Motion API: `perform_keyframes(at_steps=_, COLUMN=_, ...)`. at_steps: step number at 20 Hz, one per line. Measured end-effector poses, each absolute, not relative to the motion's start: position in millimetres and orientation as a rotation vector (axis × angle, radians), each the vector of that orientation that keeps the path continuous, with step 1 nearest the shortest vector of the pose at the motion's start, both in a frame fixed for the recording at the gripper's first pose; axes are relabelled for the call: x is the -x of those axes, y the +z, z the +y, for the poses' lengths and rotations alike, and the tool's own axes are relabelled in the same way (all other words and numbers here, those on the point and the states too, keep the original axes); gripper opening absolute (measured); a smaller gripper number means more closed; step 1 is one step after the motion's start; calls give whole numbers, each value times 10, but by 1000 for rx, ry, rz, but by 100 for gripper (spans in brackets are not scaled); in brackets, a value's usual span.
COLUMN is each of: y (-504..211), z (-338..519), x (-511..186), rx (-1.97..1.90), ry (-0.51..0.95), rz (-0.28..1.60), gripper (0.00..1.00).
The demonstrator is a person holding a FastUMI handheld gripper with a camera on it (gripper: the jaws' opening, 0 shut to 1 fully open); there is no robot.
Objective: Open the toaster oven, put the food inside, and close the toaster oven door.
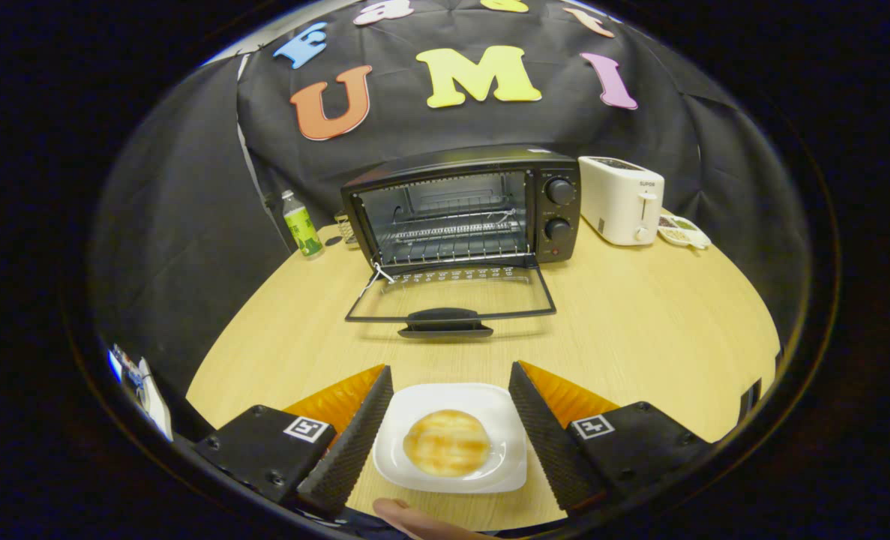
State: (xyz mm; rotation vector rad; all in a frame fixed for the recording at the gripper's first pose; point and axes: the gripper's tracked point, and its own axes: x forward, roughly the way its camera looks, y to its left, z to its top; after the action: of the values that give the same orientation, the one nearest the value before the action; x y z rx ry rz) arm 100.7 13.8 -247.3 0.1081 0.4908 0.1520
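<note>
while hand-held gripper [450,375] gapes – toaster oven [463,206] open, plate [508,420] between

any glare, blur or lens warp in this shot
Gripper view: sharp overall; fisheye bows the wooden table; faint glare on the black toaster oven's lowered glass door and the glossy white plate, which lies between the open gripper's fingers.

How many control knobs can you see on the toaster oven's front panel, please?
2: the upper knob and the lower knob, stacked right of the toaster oven cavity, far beyond the open tool.

Black toaster oven [463,210], white plate [452,439], golden bun [446,442].
</note>
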Motion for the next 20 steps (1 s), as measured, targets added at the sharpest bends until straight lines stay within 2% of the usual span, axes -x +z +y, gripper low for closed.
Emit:
perform_keyframes(at_steps=7, y=-2737, z=260, x=-776, rx=-127, ry=138, rz=474, gripper=100)
perform_keyframes(at_steps=12, y=-2820, z=206, x=-804, rx=-53, ry=63, rz=383, gripper=100)
perform_keyframes(at_steps=20, y=-3147, z=213, x=-824, rx=-32, ry=56, rz=434, gripper=100)
